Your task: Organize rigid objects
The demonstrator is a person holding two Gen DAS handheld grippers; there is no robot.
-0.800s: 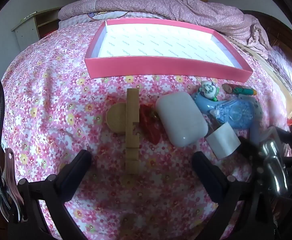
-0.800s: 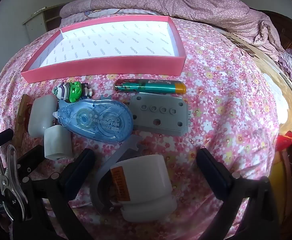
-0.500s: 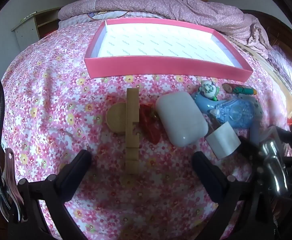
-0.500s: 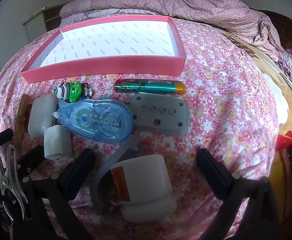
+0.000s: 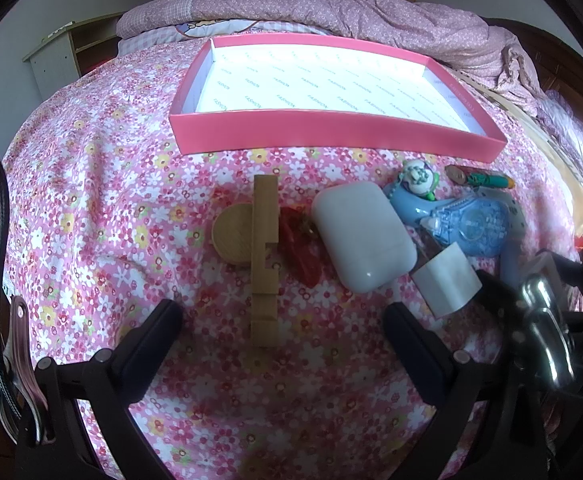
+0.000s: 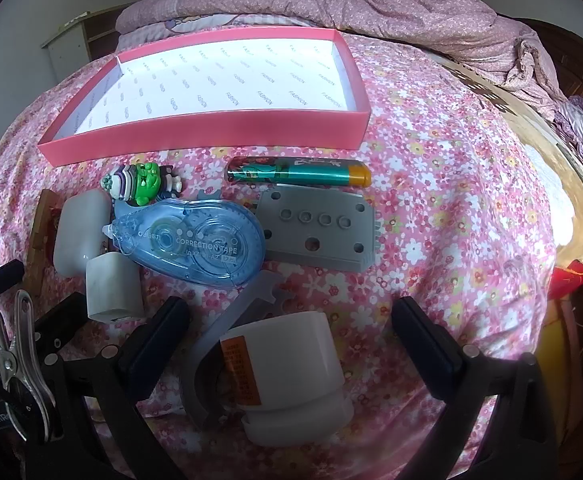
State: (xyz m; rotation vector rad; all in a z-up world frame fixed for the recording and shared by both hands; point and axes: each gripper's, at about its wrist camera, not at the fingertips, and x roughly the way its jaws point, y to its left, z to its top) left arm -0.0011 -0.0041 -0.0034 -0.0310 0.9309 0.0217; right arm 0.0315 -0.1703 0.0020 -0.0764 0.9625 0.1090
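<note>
Step in hand, as judged: the start of sorting. The pink tray (image 5: pixel 331 136) on the floral bedspread (image 5: pixel 91 200) holds nothing, and every rigid item lies in a loose row on the near side of it, none yet picked up.

Left gripper (image 5: pixel 283 320): jaws at full spread, nothing between the pads. It hangs over the near end of the wooden stand (image 5: pixel 265 256), which lies flat with its round base to the left.

Right gripper (image 6: pixel 291 316): likewise wide open and empty-handed. The white jar (image 6: pixel 287 376) lies on its side between and just below the fingers, not pinched, resting against a grey wrench-shaped tool (image 6: pixel 215 344).

Next move likely calls for lowering one gripper around its nearest item, closing, then carrying it over the tray's near wall. The jar looks smooth and round, so a slip is possible.

Left view only: the stand entire, a red trinket (image 5: pixel 303 248) beside it, and the white case (image 5: pixel 361 236) in full.

Right view only: the jar, the grey perforated plate (image 6: pixel 319 232), the correction tape (image 6: pixel 195 244) label, the green figure (image 6: pixel 141 182), and the lighter (image 6: pixel 299 172) at full length
</note>
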